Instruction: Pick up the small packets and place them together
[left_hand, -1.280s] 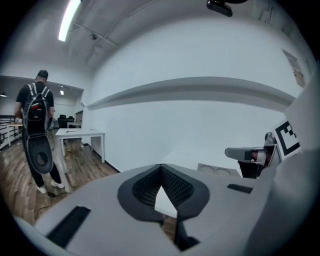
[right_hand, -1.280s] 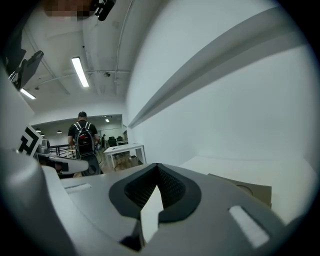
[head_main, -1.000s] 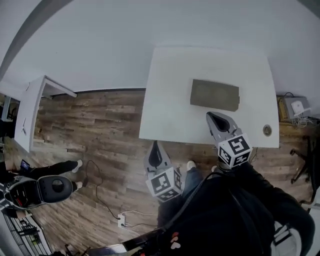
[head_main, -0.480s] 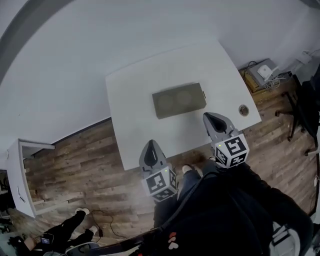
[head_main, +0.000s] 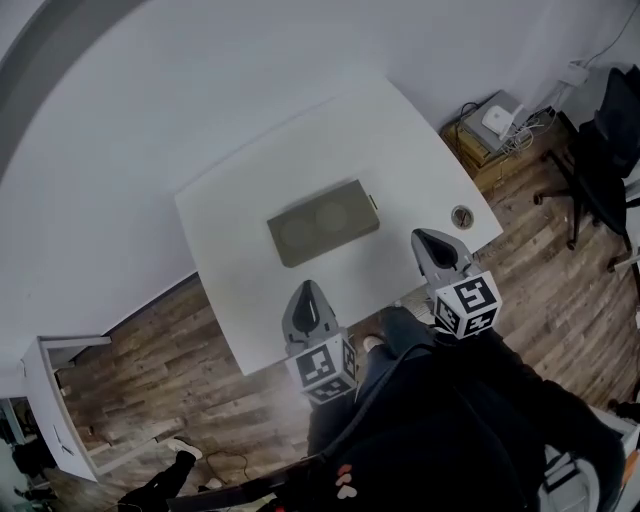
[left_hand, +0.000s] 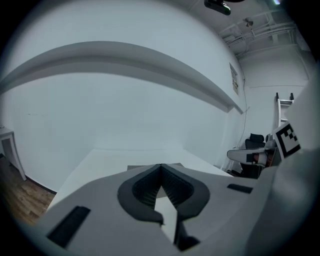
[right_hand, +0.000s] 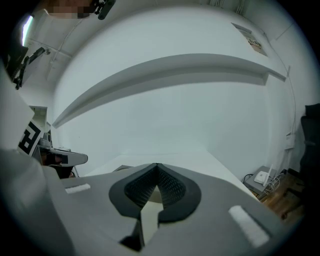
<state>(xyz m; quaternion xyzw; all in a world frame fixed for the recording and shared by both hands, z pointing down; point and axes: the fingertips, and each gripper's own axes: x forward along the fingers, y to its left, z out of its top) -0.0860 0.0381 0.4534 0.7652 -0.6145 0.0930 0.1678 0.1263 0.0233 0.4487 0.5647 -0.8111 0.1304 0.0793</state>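
A white wall (head_main: 200, 80) fills the top of the head view, above a wood-plank floor (head_main: 150, 400). A white worktop (head_main: 400, 150) stands against the wall, set at a slant in the picture. The person's dark sleeves and body take up the lower right. A black chair (head_main: 600, 150) stands at the far right.

An olive-grey flat rectangular slab (head_main: 322, 222) lies mid-worktop; whether it carries the small packets is too small to tell.

The left gripper (head_main: 307, 290) hangs over the near worktop edge with its jaws pressed together and empty. The right gripper (head_main: 428, 242), near the right corner, has its jaws likewise closed on nothing. A small round thing (head_main: 461, 216) sits just beyond it.
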